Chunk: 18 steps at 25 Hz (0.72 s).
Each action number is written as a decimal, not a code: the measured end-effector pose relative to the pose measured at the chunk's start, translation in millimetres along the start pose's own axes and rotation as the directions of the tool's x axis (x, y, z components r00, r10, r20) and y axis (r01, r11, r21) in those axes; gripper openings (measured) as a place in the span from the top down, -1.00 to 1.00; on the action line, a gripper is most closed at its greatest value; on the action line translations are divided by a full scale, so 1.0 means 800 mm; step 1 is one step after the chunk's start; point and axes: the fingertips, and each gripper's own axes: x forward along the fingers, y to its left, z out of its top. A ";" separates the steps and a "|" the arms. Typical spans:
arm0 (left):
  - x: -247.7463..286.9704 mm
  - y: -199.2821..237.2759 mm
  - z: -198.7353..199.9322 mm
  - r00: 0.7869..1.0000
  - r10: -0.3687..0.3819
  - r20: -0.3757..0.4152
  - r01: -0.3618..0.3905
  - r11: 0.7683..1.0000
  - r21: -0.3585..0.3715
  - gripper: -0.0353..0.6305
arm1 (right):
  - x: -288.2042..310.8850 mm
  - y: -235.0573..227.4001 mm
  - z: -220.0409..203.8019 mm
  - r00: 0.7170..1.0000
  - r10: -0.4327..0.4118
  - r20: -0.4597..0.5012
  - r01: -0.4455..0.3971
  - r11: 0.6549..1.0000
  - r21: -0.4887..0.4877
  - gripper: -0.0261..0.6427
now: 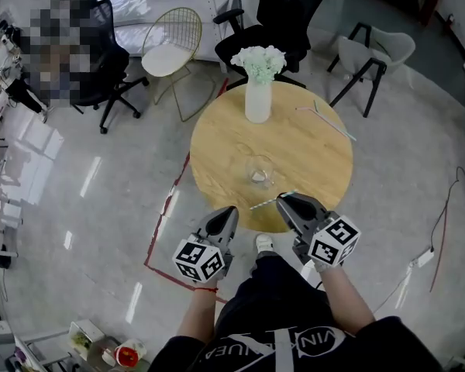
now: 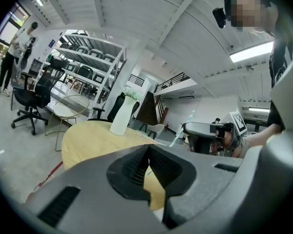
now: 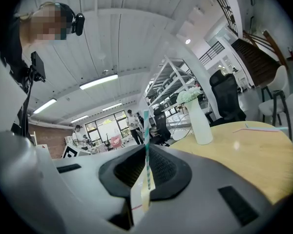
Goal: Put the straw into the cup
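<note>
Counted: 3 straws (image 1: pixel 263 204) (image 1: pixel 306 110) (image 1: pixel 337 126), 1 near, 2 far right; 1 cup (image 1: pixel 260 170); 1 vase (image 1: pixel 257 101); 1 table (image 1: pixel 217 146); 4 chairs (image 1: pixel 101 53) (image 1: pixel 170 53) (image 1: pixel 283 14) (image 1: pixel 376 53); 2 grippers (image 1: pixel 229 211) (image 1: pixel 284 201)

I located the cup (image 1: pixel 260 171) on the table (image 1: pixel 217 149), just ahead of the right gripper (image 1: pixel 281 201) and ahead-right of the left gripper (image 1: pixel 232 210). The vase (image 1: pixel 257 101) stood beyond the cup. Spare straws (image 1: pixel 335 125) lay far ahead-right. The straw (image 1: pixel 262 204) between the right gripper's jaws extended toward the left gripper.
</note>
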 end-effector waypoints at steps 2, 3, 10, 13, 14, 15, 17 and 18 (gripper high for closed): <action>0.013 0.007 0.005 1.000 -0.006 -0.005 0.006 1.000 -0.002 0.87 | 0.012 -0.008 0.004 1.000 0.011 0.000 -0.011 1.000 0.007 0.86; 0.020 0.011 0.008 1.000 -0.008 -0.008 0.008 1.000 -0.003 0.87 | 0.018 -0.013 0.006 1.000 0.014 0.001 -0.014 1.000 0.012 0.86; 0.052 0.039 0.023 1.000 -0.005 -0.013 0.005 1.000 -0.012 0.87 | 0.042 -0.045 0.031 0.999 0.028 0.044 -0.030 0.998 0.054 0.86; 0.062 0.049 0.024 1.000 -0.005 -0.015 0.004 1.000 -0.027 0.87 | 0.048 -0.060 0.040 0.997 0.027 0.069 -0.033 0.996 0.084 0.86; 0.067 0.052 0.024 1.000 -0.005 -0.017 0.005 1.000 -0.031 0.87 | 0.049 -0.067 0.041 0.997 0.024 0.076 -0.031 0.995 0.095 0.86; 0.071 0.054 0.023 1.000 -0.006 -0.019 0.006 0.999 -0.032 0.87 | 0.051 -0.073 0.043 0.996 0.020 0.083 -0.028 0.994 0.105 0.86; 0.077 0.059 0.021 1.000 -0.007 -0.025 0.006 0.999 -0.036 0.87 | 0.053 -0.084 0.046 0.995 0.010 0.094 -0.021 0.992 0.122 0.86; 0.079 0.061 0.020 1.000 -0.006 -0.028 0.005 0.999 -0.038 0.87 | 0.053 -0.089 0.047 0.995 0.006 0.097 -0.018 0.992 0.129 0.86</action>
